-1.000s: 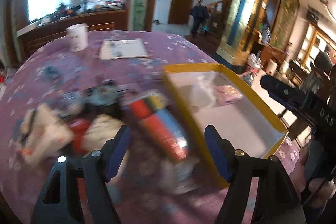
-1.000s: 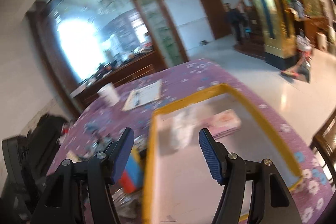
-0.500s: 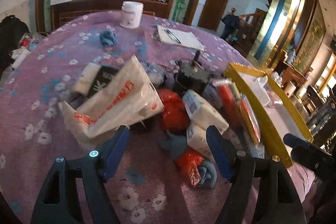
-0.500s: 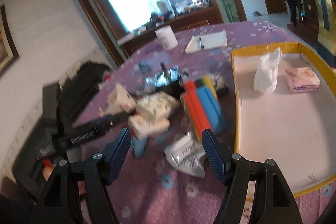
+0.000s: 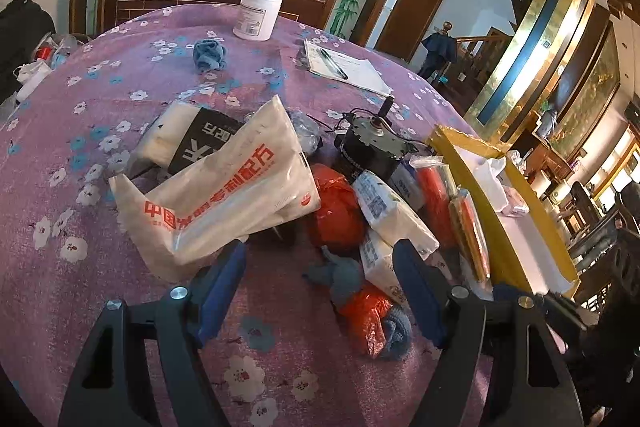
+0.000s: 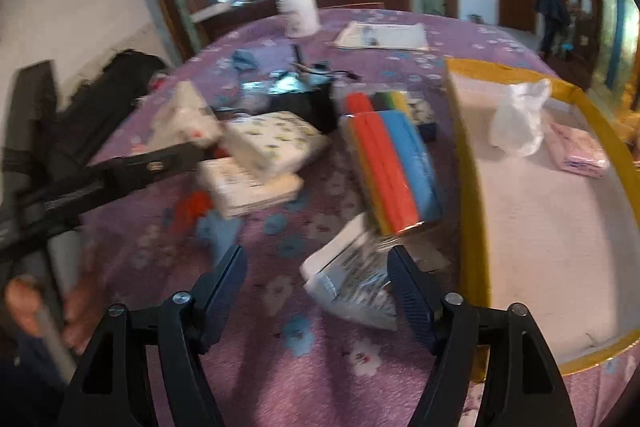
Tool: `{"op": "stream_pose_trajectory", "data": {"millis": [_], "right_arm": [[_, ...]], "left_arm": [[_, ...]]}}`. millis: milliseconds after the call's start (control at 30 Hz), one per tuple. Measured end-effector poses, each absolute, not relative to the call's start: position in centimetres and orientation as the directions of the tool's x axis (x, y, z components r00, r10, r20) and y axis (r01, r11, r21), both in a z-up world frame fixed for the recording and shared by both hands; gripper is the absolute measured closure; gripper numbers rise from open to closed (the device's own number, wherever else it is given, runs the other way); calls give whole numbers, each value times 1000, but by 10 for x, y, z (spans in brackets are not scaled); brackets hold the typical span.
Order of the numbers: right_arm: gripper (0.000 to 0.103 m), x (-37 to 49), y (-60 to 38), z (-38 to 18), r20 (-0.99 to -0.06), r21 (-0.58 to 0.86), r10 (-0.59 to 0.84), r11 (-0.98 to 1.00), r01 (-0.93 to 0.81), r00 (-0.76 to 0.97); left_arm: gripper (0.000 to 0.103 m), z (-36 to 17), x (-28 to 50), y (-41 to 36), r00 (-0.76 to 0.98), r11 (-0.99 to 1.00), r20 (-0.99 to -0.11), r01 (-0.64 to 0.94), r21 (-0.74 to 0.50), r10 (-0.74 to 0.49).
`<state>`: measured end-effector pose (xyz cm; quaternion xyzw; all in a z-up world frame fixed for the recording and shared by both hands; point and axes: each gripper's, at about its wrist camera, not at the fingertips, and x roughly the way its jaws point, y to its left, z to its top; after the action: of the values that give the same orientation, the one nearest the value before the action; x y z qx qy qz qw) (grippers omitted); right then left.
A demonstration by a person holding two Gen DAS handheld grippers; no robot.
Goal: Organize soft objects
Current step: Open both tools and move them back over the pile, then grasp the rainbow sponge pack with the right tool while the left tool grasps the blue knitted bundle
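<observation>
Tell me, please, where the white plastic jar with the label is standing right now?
The white plastic jar stands at the table's far edge, beyond the crumpled blue cloth.

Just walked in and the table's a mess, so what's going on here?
A person is sorting soft things from a heap on the purple tablecloth into a yellow-rimmed tray. A crumpled white bag and a pink packet already lie in it. Both grippers hold nothing: the left gripper hovers over a grey-and-orange bundle; the right gripper, jaws opening, over a clear wrapped packet.
</observation>
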<state>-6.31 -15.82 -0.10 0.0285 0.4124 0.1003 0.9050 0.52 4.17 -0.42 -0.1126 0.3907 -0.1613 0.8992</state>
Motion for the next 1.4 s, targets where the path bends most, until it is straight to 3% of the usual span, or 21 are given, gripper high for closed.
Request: {"op": "stream_pose_trajectory", "data": {"millis": [367,500,567,600,700,833,967,1067,1167,1400], "right_arm": [[24,-13,-172,23,-742,110,166,986,-127,649],[24,13,-164,14,-787,52,146,984,-173,600],[32,21,-162,6,-809,17,104,988,-154,578],[53,20,-162,3,-810,10,92,990,-143,580],[63,12,-166,8,-776,72,155,985,-158,611],[63,-11,-166,33,-611,167,298,954,-249,733],[63,-18,-179,33,-520,238,339,939,-248,784],[63,-16,-191,24,-508,301,363,925,-234,781],[63,-15,-195,22,-503,317,375,918,-237,779],[63,-20,-191,26,-489,319,404,908,-272,773]], "left_arm": [[28,-4,5,40,620,911,-671,224,-346,-407],[28,-3,3,35,621,912,-669,243,-330,-407],[28,-4,4,34,619,911,-670,245,-332,-410],[28,-4,4,35,617,910,-671,243,-336,-412],[28,-5,5,36,609,905,-671,243,-349,-422],[28,-5,3,29,594,897,-673,283,-338,-441],[29,-4,-4,12,572,887,-683,363,-287,-455],[42,-7,-12,-8,546,870,-705,443,-214,-452],[42,-10,-15,-20,559,878,-721,456,-143,-408],[46,-27,8,-12,499,903,-780,387,-188,-377]]}}
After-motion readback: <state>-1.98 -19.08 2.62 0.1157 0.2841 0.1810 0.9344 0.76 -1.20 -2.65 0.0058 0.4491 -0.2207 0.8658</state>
